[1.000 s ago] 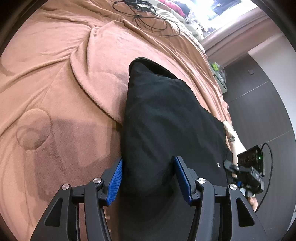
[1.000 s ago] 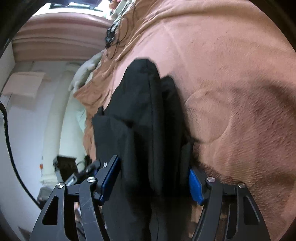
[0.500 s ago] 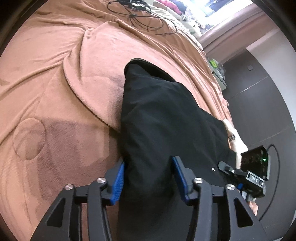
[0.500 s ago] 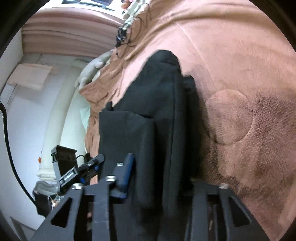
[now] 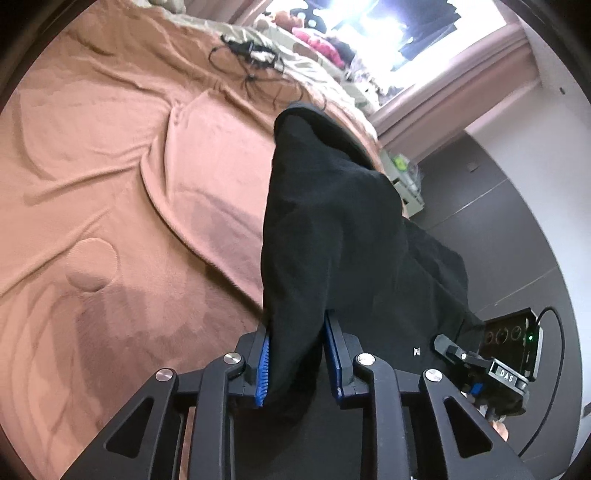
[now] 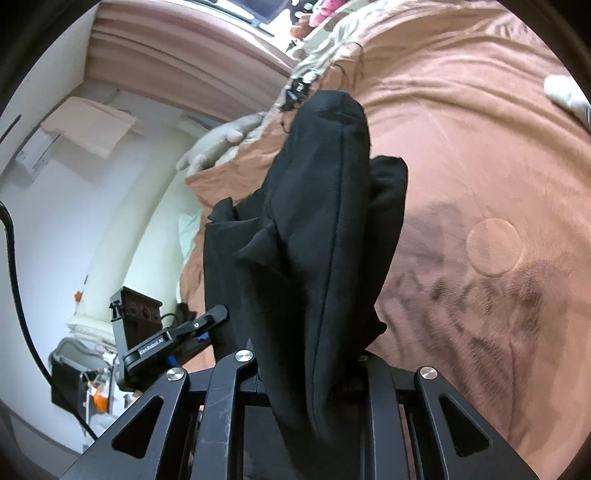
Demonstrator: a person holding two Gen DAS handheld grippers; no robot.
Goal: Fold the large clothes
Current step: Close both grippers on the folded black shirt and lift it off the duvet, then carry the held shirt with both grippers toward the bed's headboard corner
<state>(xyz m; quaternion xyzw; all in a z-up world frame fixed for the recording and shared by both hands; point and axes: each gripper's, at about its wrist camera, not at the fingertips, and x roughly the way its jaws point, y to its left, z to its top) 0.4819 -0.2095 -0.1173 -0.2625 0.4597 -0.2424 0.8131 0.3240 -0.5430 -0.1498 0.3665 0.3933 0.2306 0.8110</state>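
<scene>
A brown blanket (image 5: 110,177) covers the bed across both views, rumpled into long ridges, with a round quilted mark pressed into it. Over it hangs the black garment (image 5: 332,229) — a long folded band whose long axis runs from the grippers away toward the far end of the bed, its rounded far end resting on the blanket near the window (image 5: 388,29). The near end is raised and gathered, with a loose flap sagging on the side between the two grippers.

The left gripper (image 5: 297,365) has its blue pads (image 5: 261,373) pressed against a bunched fold of the cloth, jaws closing. The right gripper (image 6: 306,373) is likewise closing, its jaws buried in thick fabric that hides the pads.

A tangle of black cables (image 5: 247,62) lies on the blanket beyond the garment's far end — apart from it. Dark wall panels (image 5: 498,229) stand beside the bed.
</scene>
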